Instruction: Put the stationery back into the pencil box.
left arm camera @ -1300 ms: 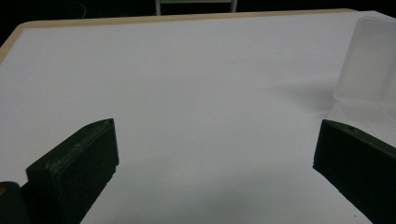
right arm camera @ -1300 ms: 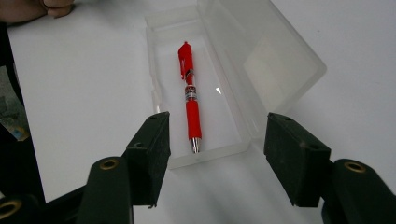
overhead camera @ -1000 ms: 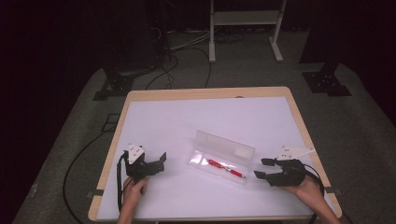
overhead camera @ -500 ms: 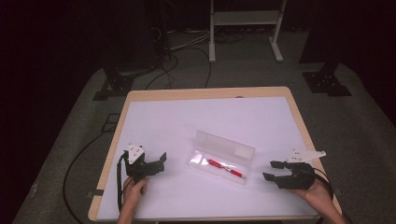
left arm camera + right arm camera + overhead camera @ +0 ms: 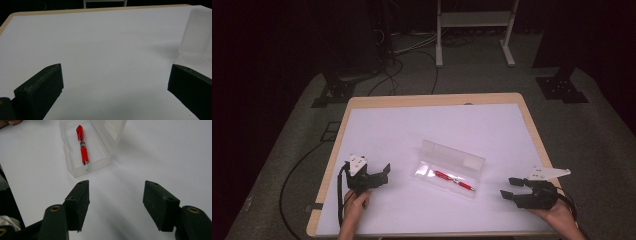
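Clear plastic forms the open case [image 5: 452, 167] lying just right of the centre of the white table [image 5: 432, 125], its lid folded back toward twelve o'clock; a red pen [image 5: 453, 180] lies inside the tray, tip pointing toward four o'clock; in the right gripper view the pen [image 5: 82, 145] rests along the tray of the case [image 5: 87, 147], tip toward the jaws. The left gripper [image 5: 382, 175] sits at about eight o'clock from the case, jaws spread wide and empty, resting near the table's front edge; the right gripper [image 5: 511, 188] is at about four o'clock, near the case, jaws parted with nothing between them; each is held by a hand.
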Available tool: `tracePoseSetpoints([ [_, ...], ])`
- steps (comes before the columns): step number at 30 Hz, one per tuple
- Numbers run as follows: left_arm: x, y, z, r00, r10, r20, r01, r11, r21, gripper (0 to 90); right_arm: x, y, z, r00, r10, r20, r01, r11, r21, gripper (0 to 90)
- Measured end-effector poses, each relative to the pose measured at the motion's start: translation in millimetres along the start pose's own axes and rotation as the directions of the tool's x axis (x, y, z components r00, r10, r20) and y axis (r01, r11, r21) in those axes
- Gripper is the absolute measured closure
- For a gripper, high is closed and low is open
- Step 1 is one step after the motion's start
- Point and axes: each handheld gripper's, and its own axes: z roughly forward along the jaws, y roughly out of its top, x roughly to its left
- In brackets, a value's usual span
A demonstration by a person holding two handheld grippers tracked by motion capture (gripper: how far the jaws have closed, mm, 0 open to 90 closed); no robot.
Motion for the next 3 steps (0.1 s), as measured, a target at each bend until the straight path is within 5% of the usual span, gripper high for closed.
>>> tracePoseSetpoints([
  [3, 0.5, 0.1, 0.5, 1.0000, -0.002, 0.001, 0.002, 1.0000, -0.001, 0.0, 2.0, -9.2, -2.3, 0.9999, 0.007, 0.011, -0.007, 1.000, -0.024, 34.3],
])
